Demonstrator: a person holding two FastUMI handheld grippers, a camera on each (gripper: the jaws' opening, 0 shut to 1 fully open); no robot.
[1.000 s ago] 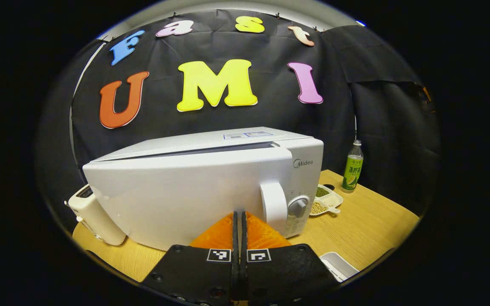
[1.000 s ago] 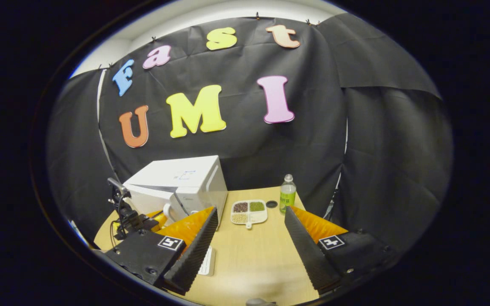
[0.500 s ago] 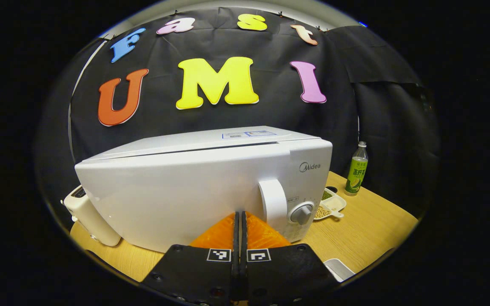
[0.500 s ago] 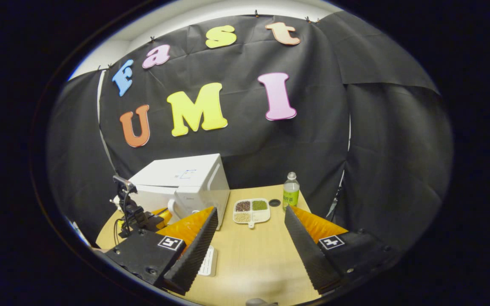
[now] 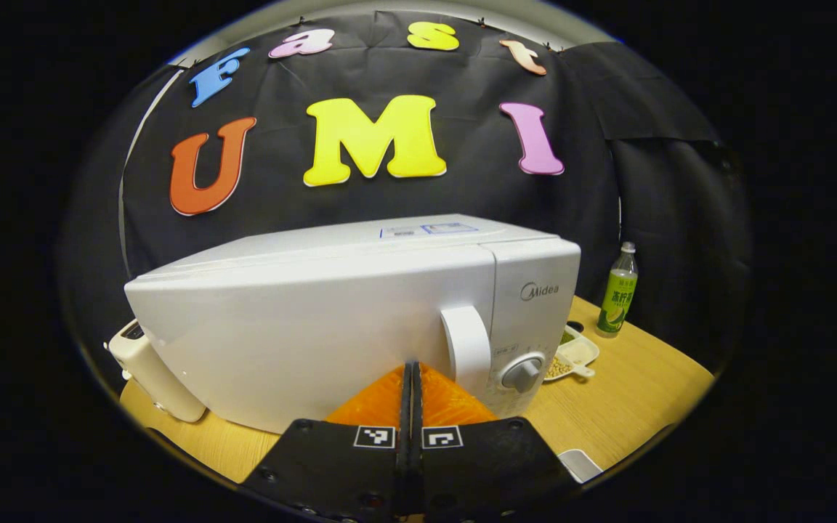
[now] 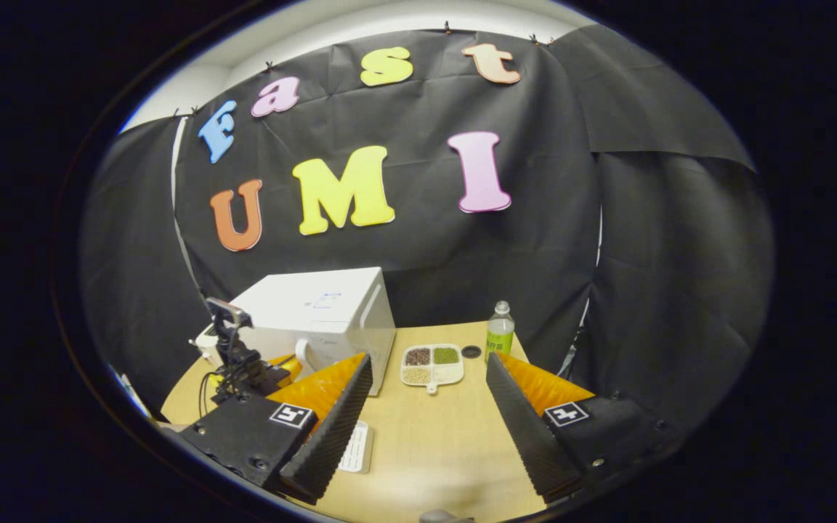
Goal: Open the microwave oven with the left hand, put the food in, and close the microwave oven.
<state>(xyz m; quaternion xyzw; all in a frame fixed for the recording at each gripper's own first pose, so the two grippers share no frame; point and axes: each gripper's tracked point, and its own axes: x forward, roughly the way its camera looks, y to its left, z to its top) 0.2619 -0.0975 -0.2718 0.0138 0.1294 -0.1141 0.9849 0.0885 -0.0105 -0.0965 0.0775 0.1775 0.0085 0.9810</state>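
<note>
**Microwave oven with its door closed, left gripper at the door front**

Left gripper view: the left gripper (image 5: pixel 411 378), fingers together with nothing between them, sits at lower centre, just before the door of the white microwave oven (image 5: pixel 331 312). The door handle (image 5: pixel 466 347) and dial (image 5: pixel 522 373) lie just right of the fingertips.

Right gripper view: the right gripper (image 6: pixel 429 388), fingers wide apart, hangs above the table (image 6: pixel 433 443). The divided food tray (image 6: pixel 432 363) rests at centre, between microwave oven and green bottle (image 6: pixel 499 331).
</note>
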